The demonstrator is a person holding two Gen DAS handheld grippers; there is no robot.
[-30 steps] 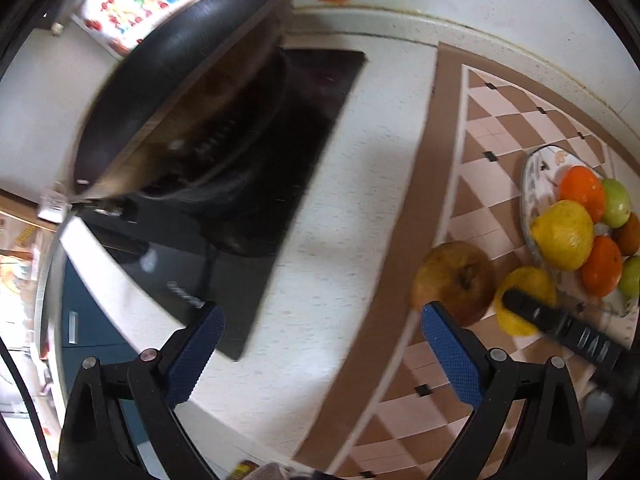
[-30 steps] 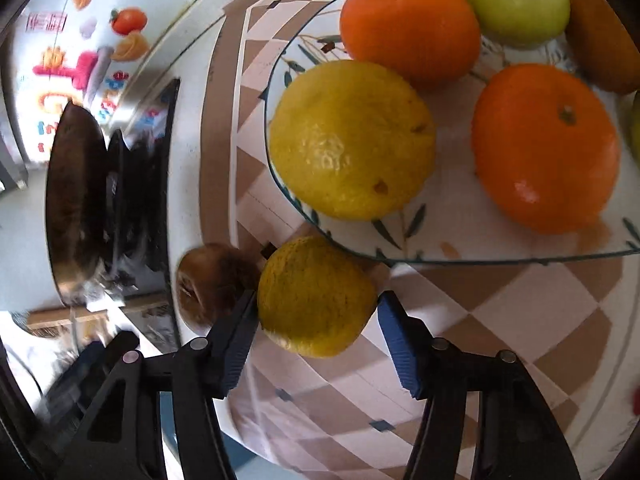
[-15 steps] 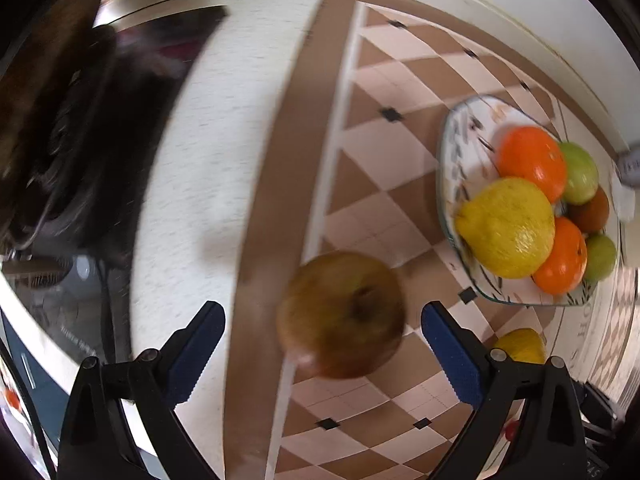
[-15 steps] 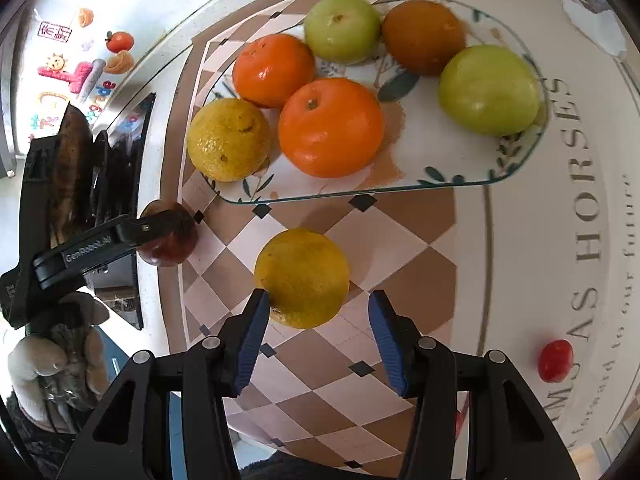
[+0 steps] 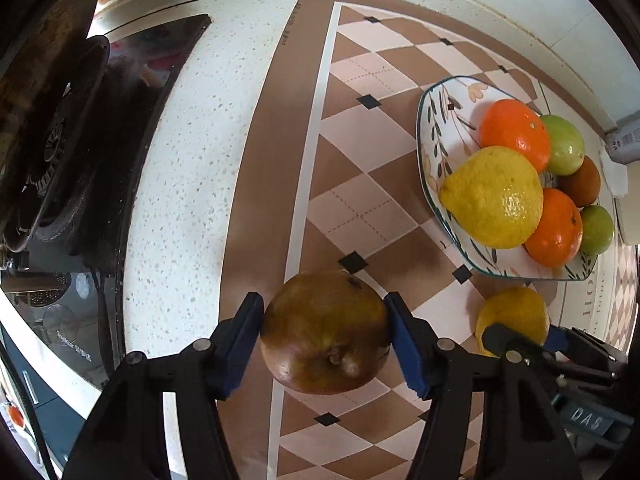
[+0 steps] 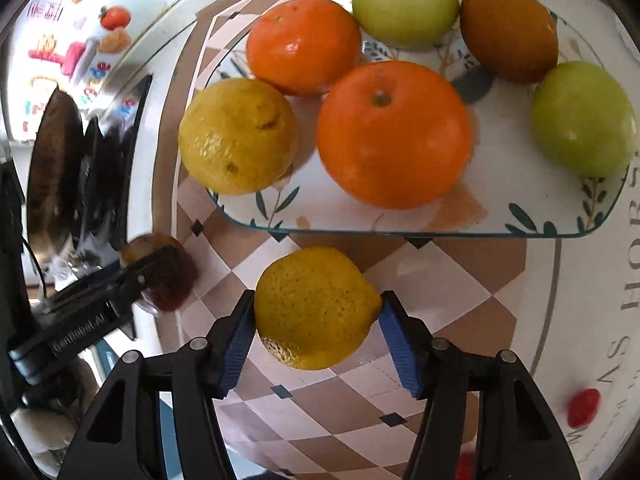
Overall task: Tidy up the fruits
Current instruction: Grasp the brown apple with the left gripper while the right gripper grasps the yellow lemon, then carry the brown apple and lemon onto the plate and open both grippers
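My left gripper is shut on a brown, bruised apple over the checked mat. My right gripper is shut on a yellow lemon, just in front of the glass fruit plate. The plate holds a second lemon, two oranges, two green fruits and a brown fruit. In the left wrist view the plate lies to the right, with my right gripper and its lemon below it. In the right wrist view the left gripper and the apple show at left.
A black stove top with a dark pan fills the left of the speckled counter. The checked mat covers the right part. A small red thing lies on the mat at the right. A sticker-covered wall backs the counter.
My left gripper swung from the stove to the brown apple and closed on it. My right gripper closed on the lemon and came nearer to the plate.
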